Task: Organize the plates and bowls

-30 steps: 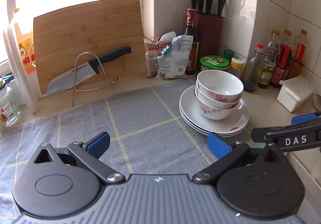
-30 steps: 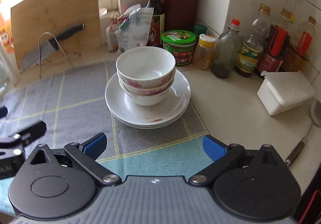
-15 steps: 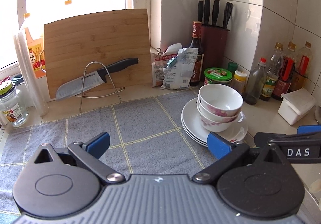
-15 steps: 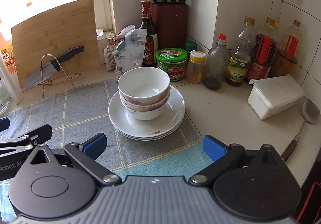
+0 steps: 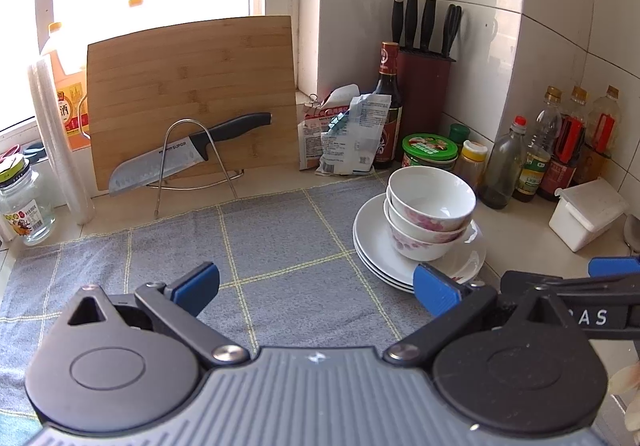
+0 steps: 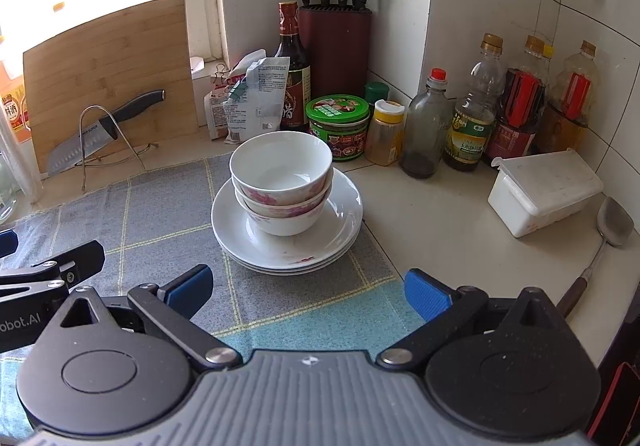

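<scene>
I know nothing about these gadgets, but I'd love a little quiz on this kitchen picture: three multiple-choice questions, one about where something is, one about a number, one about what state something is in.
1. Where do the stacked bowls sit?
A. On the stack of plates
B. Inside the white lidded box
C. On the cutting board

2. How many bowls are nested together?
A. One
B. Three
C. Five

3. What state is the right gripper in?
A. Shut on a bowl
B. Shut on a plate
C. Open, holding nothing

Answers:
1. A, the bowls rest in the middle of the top plate, on the grey cloth.
2. B, three rims show one above another in the right wrist view.
3. C, its blue fingertips stand wide apart, short of the plates, with nothing between them.
</scene>
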{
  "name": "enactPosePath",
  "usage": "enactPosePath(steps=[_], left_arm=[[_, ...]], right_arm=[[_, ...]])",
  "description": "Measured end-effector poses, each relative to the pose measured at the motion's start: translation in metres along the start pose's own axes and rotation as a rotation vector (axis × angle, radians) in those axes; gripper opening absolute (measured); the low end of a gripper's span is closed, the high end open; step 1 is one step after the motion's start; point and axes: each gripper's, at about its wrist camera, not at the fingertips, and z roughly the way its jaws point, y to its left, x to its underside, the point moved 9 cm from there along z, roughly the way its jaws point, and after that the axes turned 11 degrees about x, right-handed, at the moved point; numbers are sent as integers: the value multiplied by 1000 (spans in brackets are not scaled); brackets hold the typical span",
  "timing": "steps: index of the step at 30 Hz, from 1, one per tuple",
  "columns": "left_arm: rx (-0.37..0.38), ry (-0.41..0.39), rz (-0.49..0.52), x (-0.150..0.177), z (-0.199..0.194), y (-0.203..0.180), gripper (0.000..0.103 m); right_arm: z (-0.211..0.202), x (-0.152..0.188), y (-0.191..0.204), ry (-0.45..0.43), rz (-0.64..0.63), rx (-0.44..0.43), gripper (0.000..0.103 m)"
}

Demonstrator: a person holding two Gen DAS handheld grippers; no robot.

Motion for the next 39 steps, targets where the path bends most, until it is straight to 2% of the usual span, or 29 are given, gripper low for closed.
enactPosePath(steps=[39], left_arm=[[7,3,-3,-1,-4,-4,102]], right_arm=[[-3,0,-5,-2,6,6,103]])
